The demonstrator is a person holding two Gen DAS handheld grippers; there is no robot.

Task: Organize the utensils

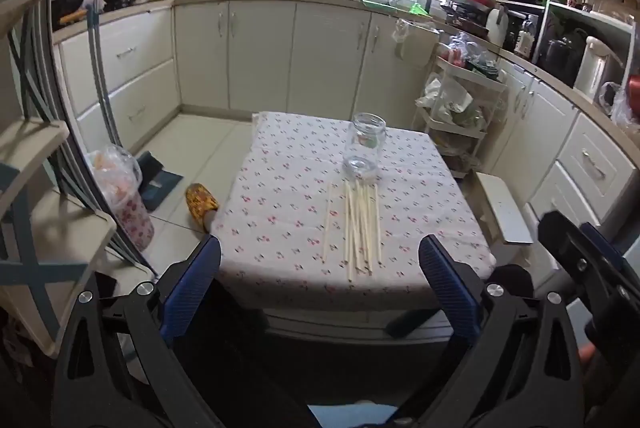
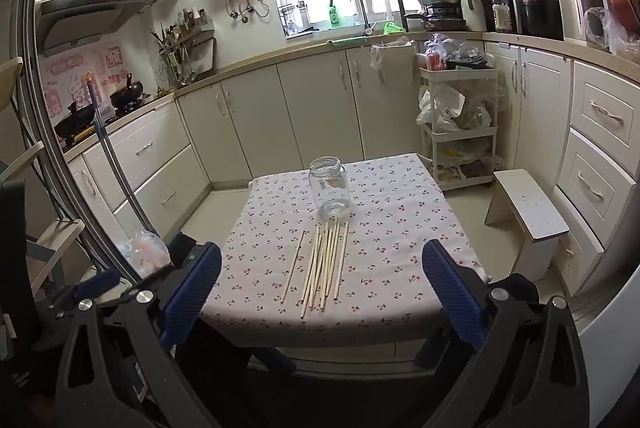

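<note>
Several pale wooden chopsticks (image 1: 360, 226) lie side by side on a small table with a cherry-print cloth (image 1: 280, 211). An empty clear glass jar (image 1: 364, 147) stands upright just behind them. My left gripper (image 1: 320, 252) is open and empty, held back from the table's near edge. In the right wrist view the chopsticks (image 2: 324, 262), the jar (image 2: 330, 189) and the table (image 2: 400, 248) show too. My right gripper (image 2: 322, 260) is open and empty, also short of the near edge. The right gripper shows at the left wrist view's right edge (image 1: 592, 268).
White kitchen cabinets (image 2: 312, 107) line the back and both sides. A white trolley (image 2: 460, 123) and a small white stool (image 2: 528, 211) stand right of the table. A plastic-lined bin (image 1: 124, 187), a yellow slipper (image 1: 202, 205) and a shelf unit (image 1: 40, 187) are at the left.
</note>
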